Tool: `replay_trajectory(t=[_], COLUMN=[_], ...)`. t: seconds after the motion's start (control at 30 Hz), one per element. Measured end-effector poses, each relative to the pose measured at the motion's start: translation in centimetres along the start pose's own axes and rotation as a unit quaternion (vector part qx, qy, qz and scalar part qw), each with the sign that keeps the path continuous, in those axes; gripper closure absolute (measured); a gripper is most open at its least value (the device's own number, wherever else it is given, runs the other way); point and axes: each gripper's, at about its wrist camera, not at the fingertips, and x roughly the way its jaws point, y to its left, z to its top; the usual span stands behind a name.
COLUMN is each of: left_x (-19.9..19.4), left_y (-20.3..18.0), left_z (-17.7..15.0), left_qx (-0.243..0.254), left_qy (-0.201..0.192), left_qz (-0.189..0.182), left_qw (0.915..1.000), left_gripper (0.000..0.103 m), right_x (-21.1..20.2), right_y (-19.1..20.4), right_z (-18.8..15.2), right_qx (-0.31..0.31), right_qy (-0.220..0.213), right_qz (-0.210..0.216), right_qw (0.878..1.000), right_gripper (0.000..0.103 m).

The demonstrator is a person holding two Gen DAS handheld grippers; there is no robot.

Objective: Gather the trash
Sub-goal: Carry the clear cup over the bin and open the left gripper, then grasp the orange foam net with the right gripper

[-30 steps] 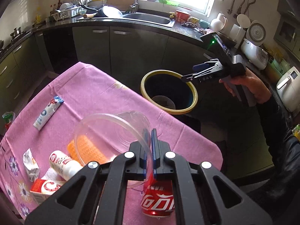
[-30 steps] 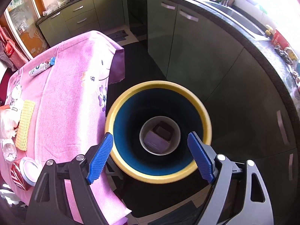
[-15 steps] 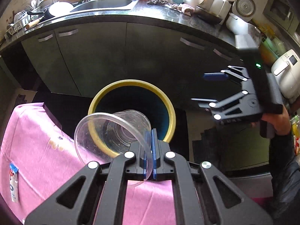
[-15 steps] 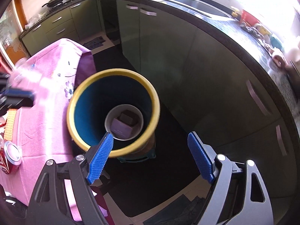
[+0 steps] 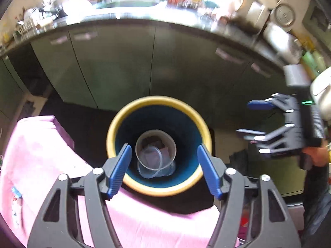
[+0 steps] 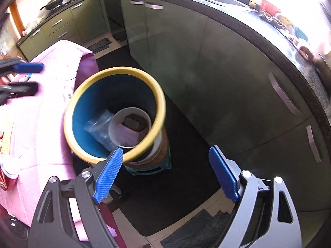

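- The clear plastic cup (image 5: pixel 154 162) lies inside the yellow-rimmed bin (image 5: pixel 159 103), beside a white tub (image 6: pixel 129 127) holding small boxes.
- Left gripper (image 5: pixel 164 170), above the bin, has just spread its fingers; nothing is between them.
- Right gripper (image 6: pixel 164 174), beside the bin, is wide open and empty.
- Left to collect: a red can (image 6: pixel 7 180) on the pink tabletop (image 6: pixel 41 124) beside the bin.

Left tongs (image 5: pixel 164 169) just opened; right tongs (image 6: pixel 165 175) wide.
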Motion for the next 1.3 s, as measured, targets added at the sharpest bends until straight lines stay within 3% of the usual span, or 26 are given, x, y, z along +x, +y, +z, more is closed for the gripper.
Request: replay_trajectory(t=[0.17,0.27,0.5,0.63,0.83,0.9,1.13,1.17,1.3], left_x=[-9.7,-15.4,-23.1,-24.5,-26.2,-26.4,-24.2,-24.0,-23.9], left_y=[0.1,0.3,1.4,3.4,4.7,4.4,2.1,2.1,2.3], left_z=[-3.8,-8.1,-19.0,-24.6,-30.7,-31.9,-34.5,-34.7,-35.8], left_qx=[-0.021,-0.037,-0.122,-0.175,-0.214,-0.215,-0.174,-0.176,-0.191], left_qy=[-0.097,-0.150,-0.196,-0.198,-0.210,-0.209,-0.151,-0.146,-0.144], left_qz=[0.016,0.064,0.157,0.171,0.186,0.185,0.181,0.181,0.177], left_qw=[0.9950,0.9859,0.9602,0.9492,0.9356,0.9358,0.9562,0.9567,0.9547], left_gripper=[0.015,0.011,0.006,0.006,0.006,0.006,0.006,0.006,0.006], right_x=[-1.1,-2.0,-4.0,-5.2,-6.8,-6.7,-6.3,-6.1,-4.3], right_y=[3.2,5.8,13.3,19.2,26.6,28.3,32.3,32.9,35.4], right_z=[0.1,0.2,-0.3,-1.4,-3.5,-4.2,-4.7,-4.2,-0.9], right_qx=[-0.035,-0.068,-0.143,-0.228,-0.382,-0.414,-0.455,-0.452,-0.401], right_qy=[-0.009,-0.012,-0.012,-0.003,0.006,0.014,0.026,0.028,0.051], right_qz=[0.027,0.043,0.114,0.158,0.169,0.162,0.176,0.182,0.199], right_qw=[0.999,0.997,0.983,0.961,0.909,0.896,0.873,0.873,0.893], right_gripper=[0.018,0.018,0.014,0.013,0.013,0.013,0.013,0.013,0.013])
